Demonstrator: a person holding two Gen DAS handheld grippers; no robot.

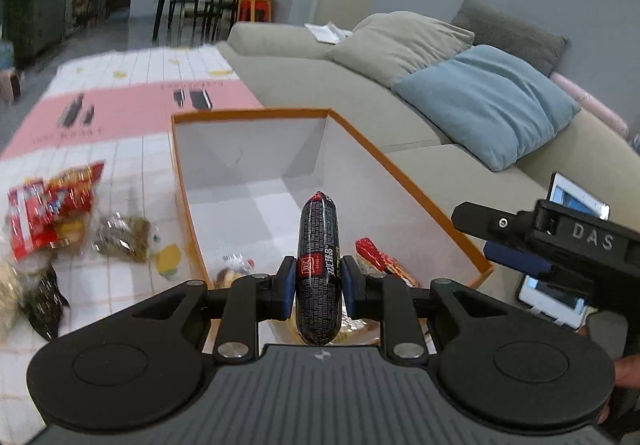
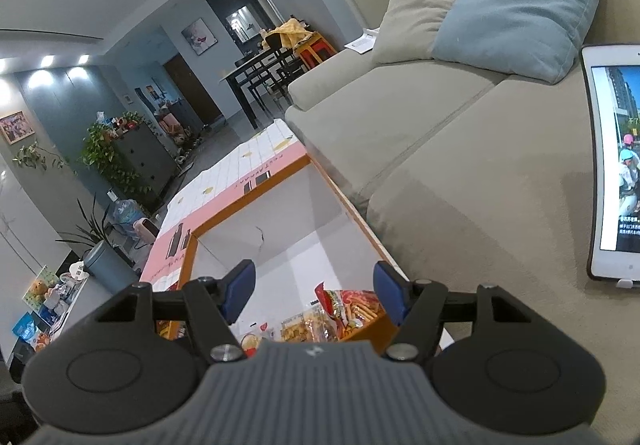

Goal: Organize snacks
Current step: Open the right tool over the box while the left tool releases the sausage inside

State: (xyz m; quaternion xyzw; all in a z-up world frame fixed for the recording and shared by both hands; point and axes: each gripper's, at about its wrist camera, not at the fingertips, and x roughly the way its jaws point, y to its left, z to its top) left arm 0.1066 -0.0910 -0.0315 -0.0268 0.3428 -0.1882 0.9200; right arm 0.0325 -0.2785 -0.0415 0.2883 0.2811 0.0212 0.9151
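My left gripper (image 1: 318, 281) is shut on a black sausage stick (image 1: 318, 245) with a red label and holds it upright over the near end of an orange-rimmed white box (image 1: 248, 114). A few snack packets (image 1: 384, 259) lie in the box's near end. Loose snack packets (image 1: 52, 213) lie on the table to the left of the box. My right gripper (image 2: 314, 295) is open and empty, above the near right part of the same box (image 2: 256, 191), with red and yellow packets (image 2: 344, 311) below it. It also shows at the right of the left wrist view (image 1: 520, 241).
The table has a pink and white checked cloth (image 1: 120, 113). A grey sofa (image 1: 360, 93) with a blue cushion (image 1: 488, 105) runs along the box's right side. A tablet (image 2: 616, 165) with a lit screen leans on the sofa. A dining table and chairs (image 1: 192, 1) stand far behind.
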